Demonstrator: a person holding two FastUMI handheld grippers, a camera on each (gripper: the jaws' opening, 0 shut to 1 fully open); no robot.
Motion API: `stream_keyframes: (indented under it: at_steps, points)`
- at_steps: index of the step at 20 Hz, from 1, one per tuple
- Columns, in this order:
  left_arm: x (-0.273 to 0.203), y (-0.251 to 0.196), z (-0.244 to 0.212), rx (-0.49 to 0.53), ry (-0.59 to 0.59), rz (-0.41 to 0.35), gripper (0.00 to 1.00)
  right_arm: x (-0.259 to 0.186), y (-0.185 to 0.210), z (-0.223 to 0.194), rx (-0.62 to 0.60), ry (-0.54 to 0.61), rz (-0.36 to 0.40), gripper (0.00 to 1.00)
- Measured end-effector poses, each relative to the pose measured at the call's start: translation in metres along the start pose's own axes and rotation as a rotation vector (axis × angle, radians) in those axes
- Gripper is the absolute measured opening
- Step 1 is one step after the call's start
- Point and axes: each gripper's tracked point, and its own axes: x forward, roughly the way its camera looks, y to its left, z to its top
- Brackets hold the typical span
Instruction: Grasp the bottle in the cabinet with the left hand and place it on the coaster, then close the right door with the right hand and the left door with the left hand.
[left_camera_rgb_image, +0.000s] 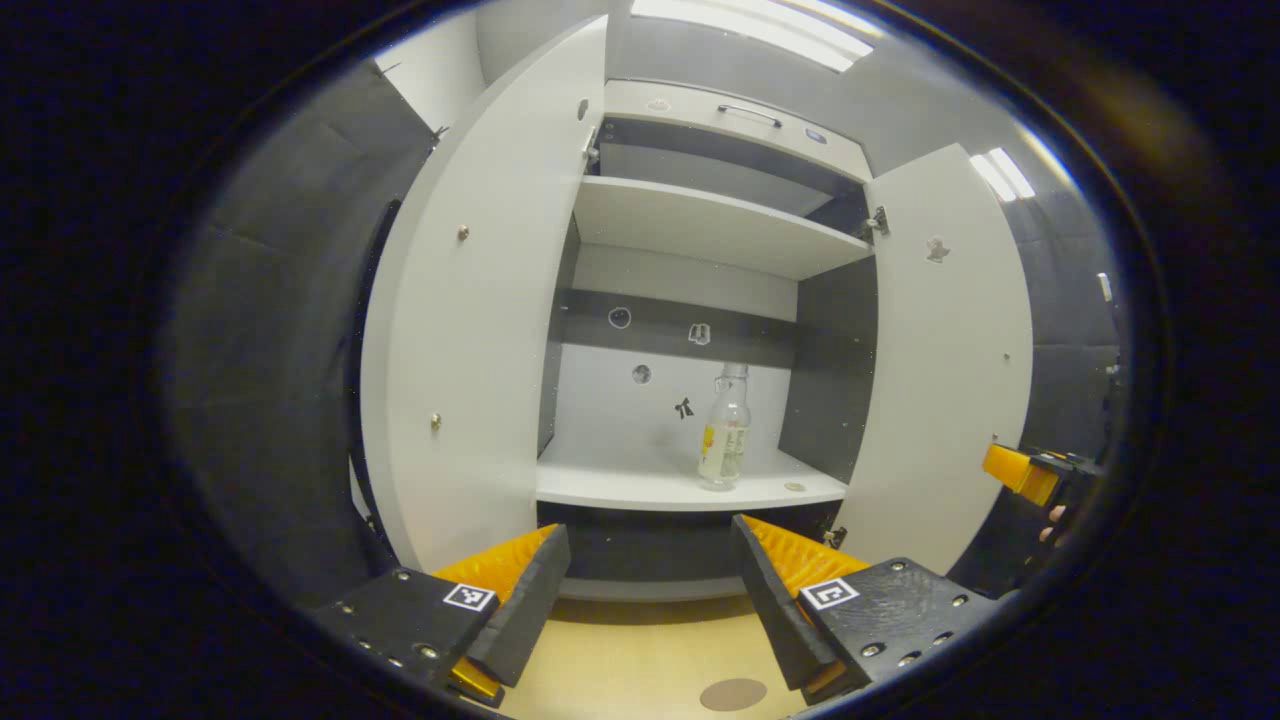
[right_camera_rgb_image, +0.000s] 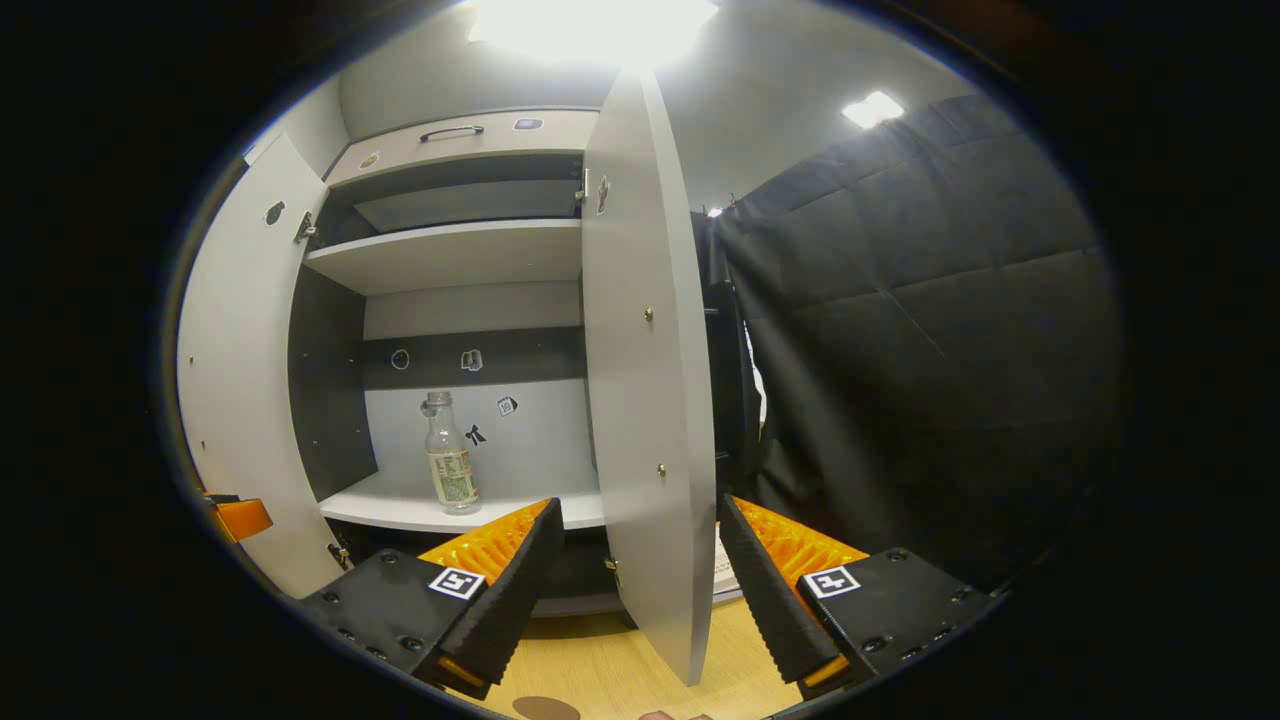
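Left gripper (left_camera_rgb_image: 650, 590), as I see it in the left gripper view, hangs with fingers apart and empty in front of the cabinet (left_camera_rgb_image: 700, 225), and the bottle (left_camera_rgb_image: 724, 432) stands upright on the cabinet's lower shelf (left_camera_rgb_image: 640, 485), toward its right side, so I would go straight in and close around the body below the neck. From the right gripper view, my right gripper (right_camera_rgb_image: 640, 590) is spread too, straddling the edge of the cabinet's right door (right_camera_rgb_image: 645, 400), with the coaster (right_camera_rgb_image: 545, 708) on the table (right_camera_rgb_image: 600, 670) below the cabinet.
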Motion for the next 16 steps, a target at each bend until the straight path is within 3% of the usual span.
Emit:
stream_keyframes:
  at_steps: [3,8,16]
  points:
    - [0.001,0.0,-0.001,0.022,-0.001,0.004,0.94,-0.002,-0.008,-0.001,0.001,-0.002,-0.032,1.0]
    - [0.01,-0.006,0.001,0.021,-0.005,-0.014,0.94,-0.007,-0.019,0.002,-0.002,-0.01,-0.062,0.96]
    - [0.082,-0.021,0.042,0.029,-0.05,-0.06,0.94,-0.022,-0.068,0.004,0.006,-0.014,-0.188,1.0]
